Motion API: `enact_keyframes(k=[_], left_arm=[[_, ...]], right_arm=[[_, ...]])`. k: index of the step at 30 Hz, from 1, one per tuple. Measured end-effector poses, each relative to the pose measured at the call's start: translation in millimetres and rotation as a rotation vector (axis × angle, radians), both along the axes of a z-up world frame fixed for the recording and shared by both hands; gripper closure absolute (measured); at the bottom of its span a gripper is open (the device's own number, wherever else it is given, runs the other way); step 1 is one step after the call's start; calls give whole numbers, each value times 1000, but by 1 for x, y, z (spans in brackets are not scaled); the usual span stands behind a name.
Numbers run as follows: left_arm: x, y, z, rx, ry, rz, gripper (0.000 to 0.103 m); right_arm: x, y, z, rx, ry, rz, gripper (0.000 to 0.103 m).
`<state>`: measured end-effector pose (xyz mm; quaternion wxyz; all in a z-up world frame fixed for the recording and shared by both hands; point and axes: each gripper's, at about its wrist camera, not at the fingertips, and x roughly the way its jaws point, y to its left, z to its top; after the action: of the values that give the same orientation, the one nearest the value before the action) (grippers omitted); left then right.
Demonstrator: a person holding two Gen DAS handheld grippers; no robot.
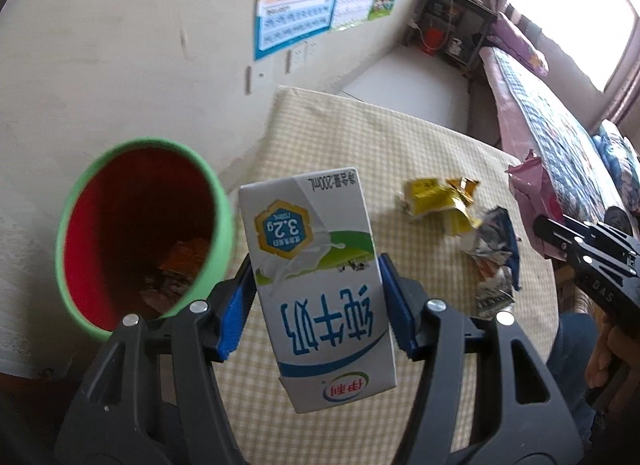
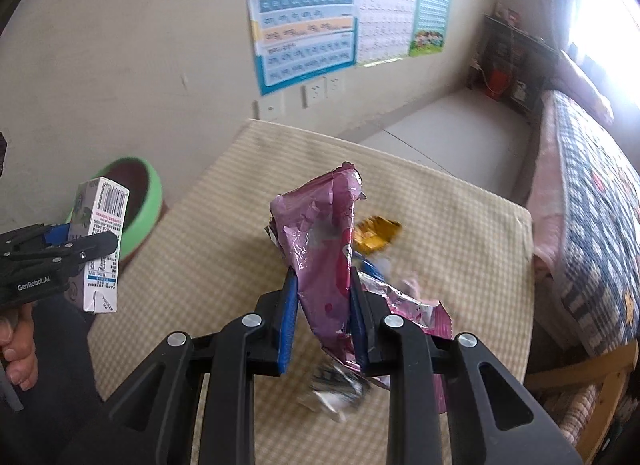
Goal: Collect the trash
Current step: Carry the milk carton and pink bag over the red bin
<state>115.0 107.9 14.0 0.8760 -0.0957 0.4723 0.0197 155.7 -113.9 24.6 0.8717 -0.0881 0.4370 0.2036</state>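
My left gripper (image 1: 318, 293) is shut on a white milk carton (image 1: 316, 265), held upside down above the checked table (image 1: 360, 137). Just left of the carton stands a green bin with a red inside (image 1: 140, 225), with some wrappers at its bottom. My right gripper (image 2: 324, 301) is shut on a crumpled pink wrapper (image 2: 320, 233), lifted over the table (image 2: 460, 217). In the right wrist view the left gripper (image 2: 52, 253) holds the carton (image 2: 102, 241) beside the bin (image 2: 150, 193). In the left wrist view the right gripper (image 1: 560, 233) carries the pink wrapper (image 1: 528, 185) at the far right.
On the table lie a yellow wrapper (image 1: 440, 201) and a blue-and-silver wrapper (image 1: 496, 257); the yellow wrapper (image 2: 376, 233) shows behind the pink one. A bed with a patterned quilt (image 2: 592, 205) runs along the right. Posters (image 2: 304, 17) hang on the wall behind. A hand (image 2: 16, 353) grips the left handle.
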Motion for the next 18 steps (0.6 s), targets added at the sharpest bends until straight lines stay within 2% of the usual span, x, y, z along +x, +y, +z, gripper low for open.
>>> enact_keyframes(k=[18], left_arm=[[-19, 114, 12, 20, -33, 176, 46]], right_arm=[[8, 139, 21, 65, -7, 206, 80]])
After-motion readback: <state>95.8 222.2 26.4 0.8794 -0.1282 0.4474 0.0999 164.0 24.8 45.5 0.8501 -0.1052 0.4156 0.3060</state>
